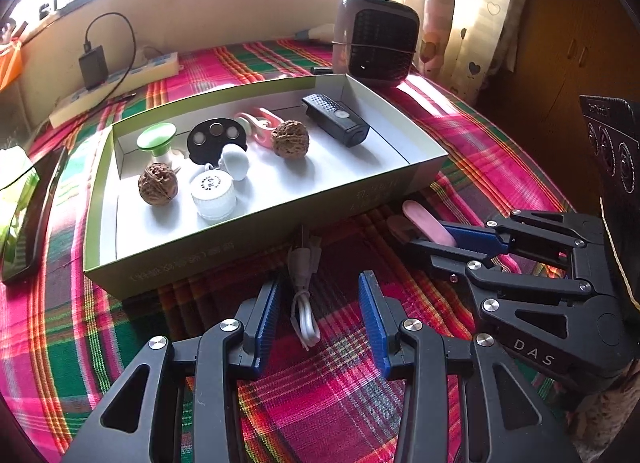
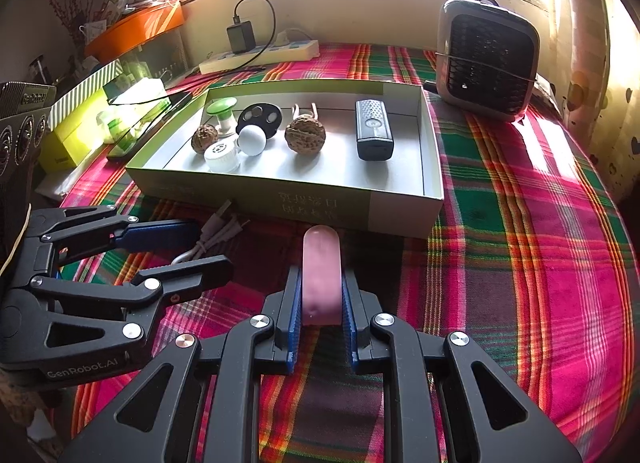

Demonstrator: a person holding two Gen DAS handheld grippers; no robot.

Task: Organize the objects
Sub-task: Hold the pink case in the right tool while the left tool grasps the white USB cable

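Left wrist view: left gripper (image 1: 320, 315) hangs over the plaid cloth (image 1: 340, 403), jaws apart, nothing clamped. A white cable (image 1: 305, 303) lies coiled on the cloth between the blue pads (image 1: 374, 319), not touched as far as I can see; its far end runs into shadow under the box wall, plugs hard to make out. The shallow box (image 1: 256, 231) sits just beyond, open top. Inside, left to right: green-topped piece (image 1: 157, 139), near walnut (image 1: 157, 184), white cap (image 1: 212, 192), white oval piece (image 1: 234, 161), black disc (image 1: 218, 139), pink clip (image 1: 260, 123) half hidden behind the far walnut (image 1: 290, 140), black remote-like device (image 1: 335, 119). Right gripper (image 1: 452, 237) comes in from the right, clenched on a pink bar (image 1: 428, 228) near the box's front wall; whether the bar rests on the cloth I can't tell. Fan heater (image 1: 376, 39) far right. A phone (image 1: 28, 223) at the left edge is cut off by the frame.

Right wrist view: right gripper (image 2: 322, 303) grips the pink bar (image 2: 322, 275) between both pads, the bar's far tip close to the box (image 2: 312, 203) front wall; its near end is blurred. Left gripper (image 2: 200, 247) at left, spread open over the cable (image 2: 208, 241), which is partly covered by the lower finger. Print on the box wall is unreadable. The power strip (image 2: 260, 55) lies far back below the window.
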